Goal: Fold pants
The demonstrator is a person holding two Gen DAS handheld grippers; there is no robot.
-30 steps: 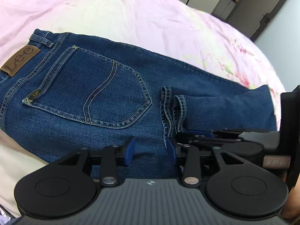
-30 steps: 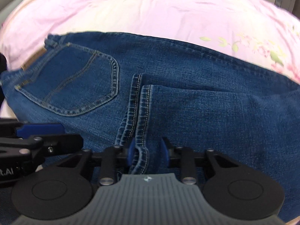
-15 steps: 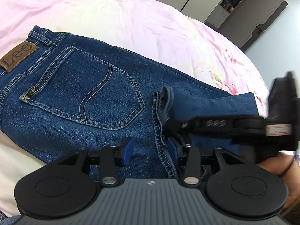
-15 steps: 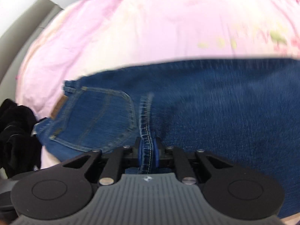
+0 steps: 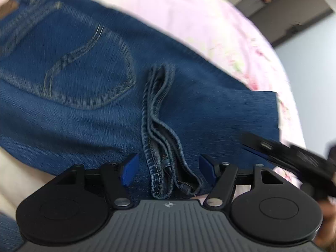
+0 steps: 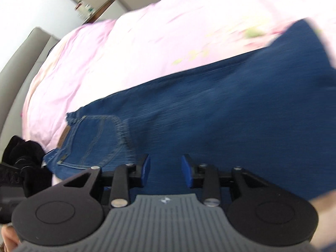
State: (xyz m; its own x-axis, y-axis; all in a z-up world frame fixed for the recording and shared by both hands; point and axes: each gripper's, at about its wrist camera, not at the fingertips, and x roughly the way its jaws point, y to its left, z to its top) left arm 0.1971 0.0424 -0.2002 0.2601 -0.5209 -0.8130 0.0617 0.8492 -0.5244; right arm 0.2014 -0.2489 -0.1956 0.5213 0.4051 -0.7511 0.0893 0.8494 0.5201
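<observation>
Blue Lee jeans (image 5: pixel 69 96) lie on the pink bedspread, back pocket up, legs folded over so the hem cuffs (image 5: pixel 161 130) lie beside the pocket. My left gripper (image 5: pixel 169 171) is open, its blue pads on either side of the cuffs' near end, not closed on them. My right gripper (image 6: pixel 166 172) is open and empty above the folded leg fabric (image 6: pixel 231 121). It also shows at the right edge of the left wrist view (image 5: pixel 294 157). The pocket and leather patch (image 6: pixel 64 136) lie to its left.
The pink floral bedspread (image 6: pixel 126 52) stretches behind the jeans. A grey headboard (image 6: pixel 19 67) stands at far left. Dark clothing (image 6: pixel 23 157) lies at the bed's left edge. Grey cabinets (image 5: pixel 283 6) stand beyond the bed.
My right gripper was shut on the hem cuffs, then let go, opened and pulled back to the right. My left gripper moved in around the cuffs and opened wider.
</observation>
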